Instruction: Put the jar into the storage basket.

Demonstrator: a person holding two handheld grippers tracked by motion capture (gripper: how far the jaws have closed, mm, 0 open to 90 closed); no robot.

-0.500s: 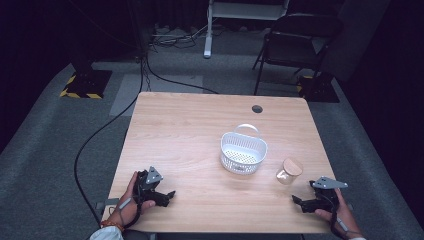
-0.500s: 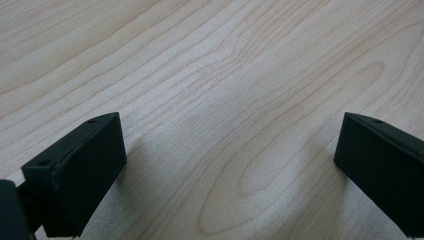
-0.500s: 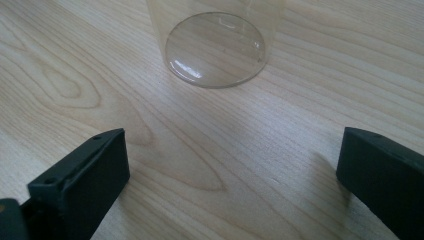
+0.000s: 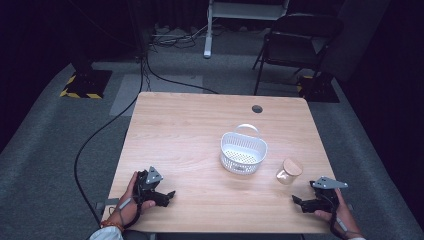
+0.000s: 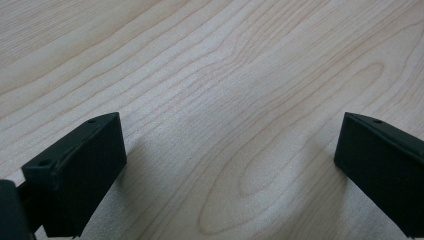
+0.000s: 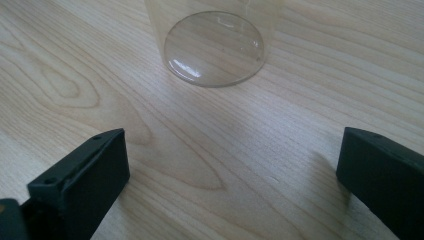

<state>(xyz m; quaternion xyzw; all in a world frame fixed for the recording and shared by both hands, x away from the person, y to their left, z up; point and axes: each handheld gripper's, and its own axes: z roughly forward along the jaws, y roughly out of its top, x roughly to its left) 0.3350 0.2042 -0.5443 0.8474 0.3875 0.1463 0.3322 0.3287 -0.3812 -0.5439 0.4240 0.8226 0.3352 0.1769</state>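
Observation:
A white perforated basket (image 4: 243, 153) with a raised handle stands right of the table's middle. Just to its right a small clear glass jar (image 4: 289, 171) with a cork lid stands upright. My right gripper (image 4: 300, 204) rests near the front right corner, a short way in front of the jar, jaws wide apart and empty. In the right gripper view the jar's glass base (image 6: 215, 47) sits ahead of the open gripper (image 6: 232, 180). My left gripper (image 4: 168, 196) lies at the front left, open over bare wood (image 5: 225, 100), with nothing between its fingers.
The wooden table (image 4: 190, 125) has a round cable hole (image 4: 257, 108) near its far edge. Beyond it stand a black chair (image 4: 300, 35) and a white stand (image 4: 207, 30). A cable (image 4: 100, 135) runs across the grey floor at the left.

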